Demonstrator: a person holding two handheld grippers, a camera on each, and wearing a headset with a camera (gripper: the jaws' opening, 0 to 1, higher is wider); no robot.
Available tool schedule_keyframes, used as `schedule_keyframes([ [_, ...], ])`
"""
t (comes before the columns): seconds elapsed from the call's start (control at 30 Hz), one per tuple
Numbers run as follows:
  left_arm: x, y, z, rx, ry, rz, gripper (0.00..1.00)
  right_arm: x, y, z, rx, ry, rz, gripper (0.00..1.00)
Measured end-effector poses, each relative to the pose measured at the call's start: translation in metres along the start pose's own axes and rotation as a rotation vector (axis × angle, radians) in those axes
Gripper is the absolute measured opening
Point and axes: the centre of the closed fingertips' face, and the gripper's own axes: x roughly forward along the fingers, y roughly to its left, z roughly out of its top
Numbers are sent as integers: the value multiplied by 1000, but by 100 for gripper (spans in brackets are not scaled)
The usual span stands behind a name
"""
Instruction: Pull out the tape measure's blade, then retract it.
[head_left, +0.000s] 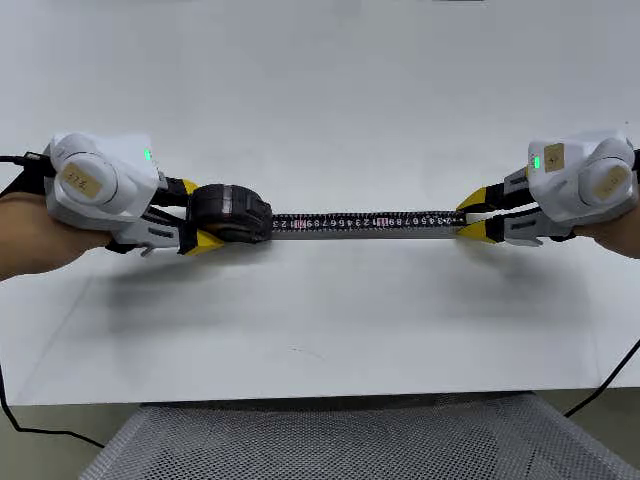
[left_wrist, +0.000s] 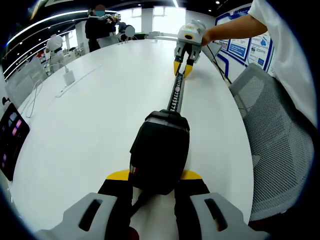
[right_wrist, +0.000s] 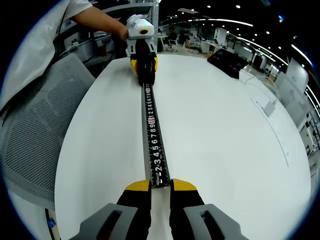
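A black tape measure case lies on the white table, held between the yellow-tipped jaws of my left gripper. In the left gripper view the case sits right in front of the jaws. Its dark numbered blade runs out straight to the right, just above the table. My right gripper is shut on the blade's end. The right gripper view shows the blade stretching away from my right gripper to the case and the left gripper.
The white table extends wide around the work. A grey mesh chair stands at the near edge. A black cable hangs at the left. Far down the table lie a dark tablet and a white device. People stand far off.
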Motion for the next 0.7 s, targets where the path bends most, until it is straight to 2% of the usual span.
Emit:
schedule_keyframes([
  [0.7,1,1,0,4,2,4,27,-6,1,-13,9,31,9,9],
])
